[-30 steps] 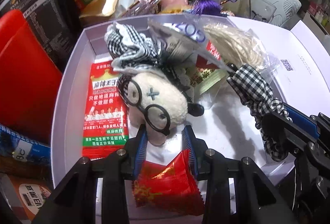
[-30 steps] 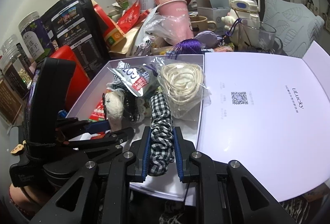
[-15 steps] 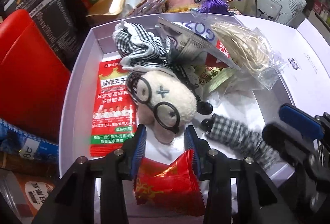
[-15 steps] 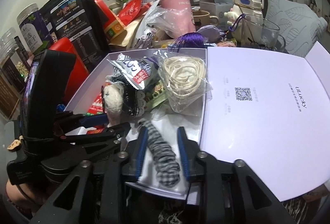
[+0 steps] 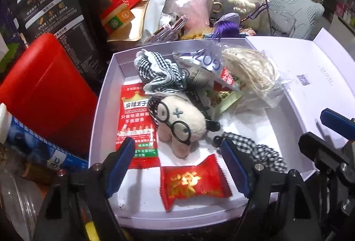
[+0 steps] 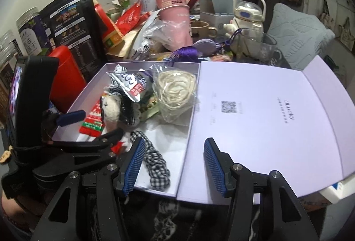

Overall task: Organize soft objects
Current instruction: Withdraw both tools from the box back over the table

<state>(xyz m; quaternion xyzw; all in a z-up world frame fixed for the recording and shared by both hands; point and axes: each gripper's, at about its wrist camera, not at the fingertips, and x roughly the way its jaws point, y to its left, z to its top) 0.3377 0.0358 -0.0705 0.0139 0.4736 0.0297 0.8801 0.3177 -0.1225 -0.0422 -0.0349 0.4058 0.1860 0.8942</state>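
Note:
A white plush doll with black glasses [image 5: 182, 121] lies in the white box [image 5: 104, 94], its checked dress [image 5: 155, 68] behind it. It also shows in the right wrist view [image 6: 109, 107]. A black-and-white checked scrunchie [image 5: 259, 150] lies on the box floor at the front right, also in the right wrist view [image 6: 155, 163]. My left gripper [image 5: 177, 165] is open and empty, just in front of the doll. My right gripper [image 6: 174, 163] is open and empty, above the box's front edge, the scrunchie beside its left finger.
The box also holds a red snack packet [image 5: 136, 121], a red candy wrapper [image 5: 193, 181], a foil sachet [image 5: 206, 63] and a bag of cream cord [image 5: 248, 72]. The open lid [image 6: 255, 121] lies right. A red tin [image 5: 42, 87], black pouch [image 5: 57, 8] and cups crowd behind.
My right gripper lowered the scrunchie into the box, opened and let it go. My left gripper opened wide off the doll and drew back a little.

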